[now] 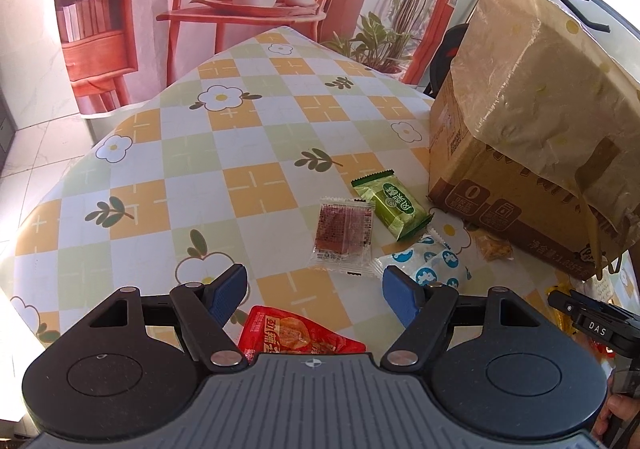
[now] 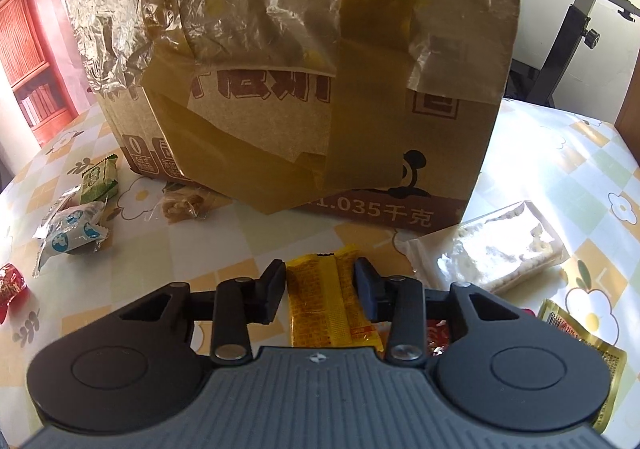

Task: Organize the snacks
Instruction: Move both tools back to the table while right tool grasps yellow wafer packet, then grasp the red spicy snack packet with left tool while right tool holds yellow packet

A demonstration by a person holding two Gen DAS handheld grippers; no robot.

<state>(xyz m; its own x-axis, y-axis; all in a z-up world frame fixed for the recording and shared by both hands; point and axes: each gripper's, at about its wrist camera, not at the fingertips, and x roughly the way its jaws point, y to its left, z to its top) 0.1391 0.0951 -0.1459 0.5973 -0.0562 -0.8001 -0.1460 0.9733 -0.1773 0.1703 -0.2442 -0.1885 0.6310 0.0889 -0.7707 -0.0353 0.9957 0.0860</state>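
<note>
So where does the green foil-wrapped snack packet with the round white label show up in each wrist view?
Left wrist view: the green foil-wrapped snack packet lies right of centre on the checked tablecloth, just left of the cardboard box's near corner.
Right wrist view: the same packet sits at the far left edge, beside the box's lower left corner.
Shared landmark: the brown cardboard box lined with a crinkled plastic bag.

Glossy crinkled plastic [image 2: 248, 9] covers matt cardboard box [image 2: 440, 153] (taped).
</note>
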